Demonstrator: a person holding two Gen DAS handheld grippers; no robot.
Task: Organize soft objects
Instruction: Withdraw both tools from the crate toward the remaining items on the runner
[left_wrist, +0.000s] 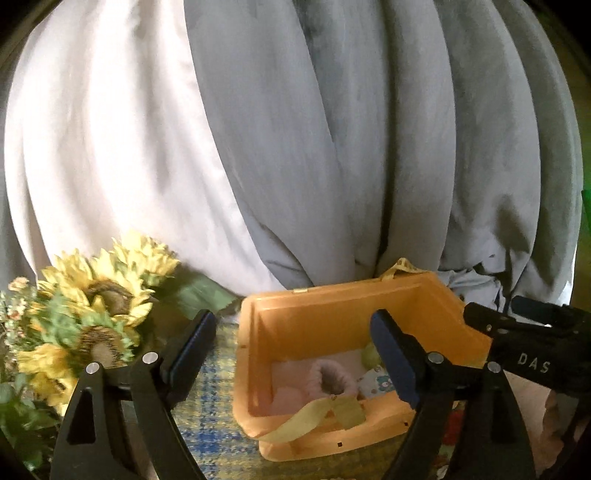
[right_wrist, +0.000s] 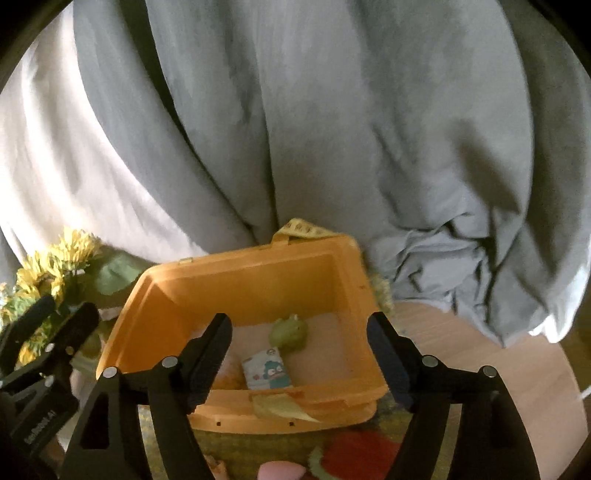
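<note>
An orange plastic bin (left_wrist: 332, 314) (right_wrist: 258, 280) stands on a plaid cloth. It holds a pink fuzzy slipper (left_wrist: 332, 380), a green plush toy (right_wrist: 290, 332) (left_wrist: 371, 356) and a small printed pouch (right_wrist: 267, 369) (left_wrist: 375, 384). A yellow strap (left_wrist: 314, 419) (right_wrist: 280, 406) hangs over its near rim. My left gripper (left_wrist: 295, 354) is open and empty, above the bin's near left edge. My right gripper (right_wrist: 299, 358) is open and empty, over the bin's near rim. A red and green soft object (right_wrist: 354, 456) and a pink one (right_wrist: 280, 470) lie in front of the bin.
Grey and white curtains (left_wrist: 295, 147) (right_wrist: 332, 129) hang right behind the bin. Artificial sunflowers (left_wrist: 92, 314) (right_wrist: 48, 273) stand to the left. A wooden tabletop (right_wrist: 480, 354) shows at the right. The other gripper's body shows at each view's edge.
</note>
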